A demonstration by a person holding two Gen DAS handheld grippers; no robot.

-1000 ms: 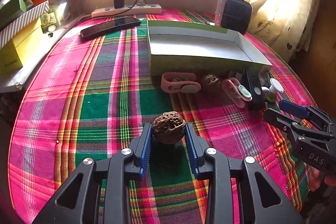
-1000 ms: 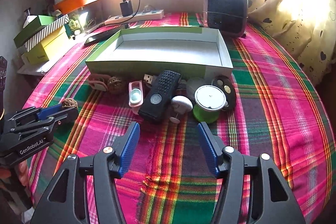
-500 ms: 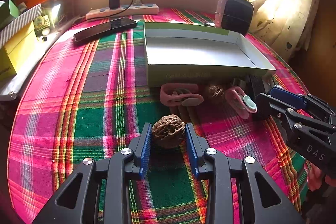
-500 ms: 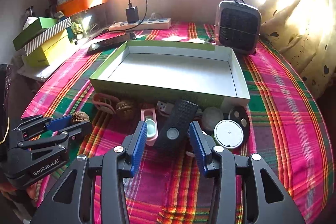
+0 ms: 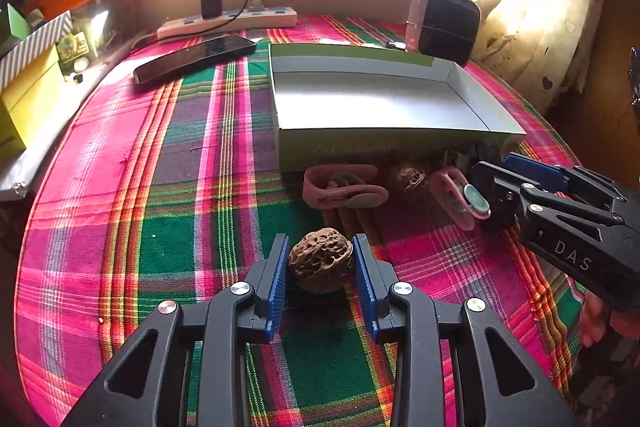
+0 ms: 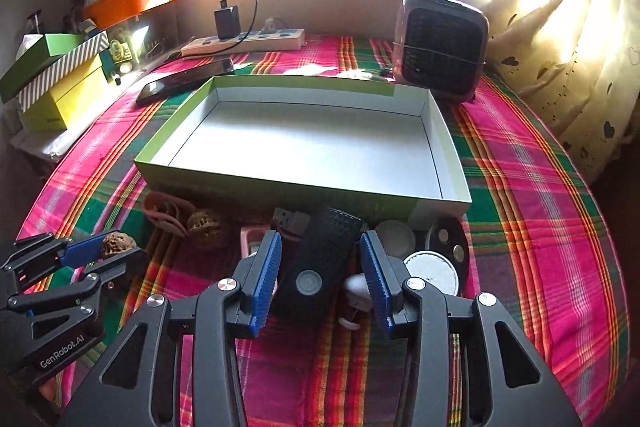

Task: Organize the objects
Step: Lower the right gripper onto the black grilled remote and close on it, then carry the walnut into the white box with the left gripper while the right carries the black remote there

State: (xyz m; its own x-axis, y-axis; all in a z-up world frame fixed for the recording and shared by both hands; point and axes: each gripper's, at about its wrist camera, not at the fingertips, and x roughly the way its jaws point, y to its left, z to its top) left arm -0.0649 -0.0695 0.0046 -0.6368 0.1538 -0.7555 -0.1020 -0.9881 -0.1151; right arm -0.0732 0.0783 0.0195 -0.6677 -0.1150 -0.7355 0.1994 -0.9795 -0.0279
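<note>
Bright window light was seen falling across a counter (image 6: 540, 211) covered in a pink and green plaid cloth, with a cream curtain (image 6: 568, 39) hung at its right side. A shallow green box (image 6: 280, 183) with a white interior was placed open near the middle of the counter, and nothing was seen inside it. Behind it a dark heater (image 6: 440, 55) and a white power strip (image 6: 244, 43) were set against the wall, and a dark phone (image 5: 196, 61) was laid flat beside the strip. A row of small items was lined up just in front of the box's near wall. Among them, a black remote (image 6: 316, 263) was lying between the pads of the right claw (image 6: 320, 271), whose jaws had just been closing; whether the pads pressed on it could not be told. Beside the remote, a white round lid (image 6: 432, 271) and a pink clip (image 5: 340, 187) were seen. A brown walnut (image 5: 320, 259) was clamped in the left claw (image 5: 320, 267), apart from the row and just above the cloth.
</note>
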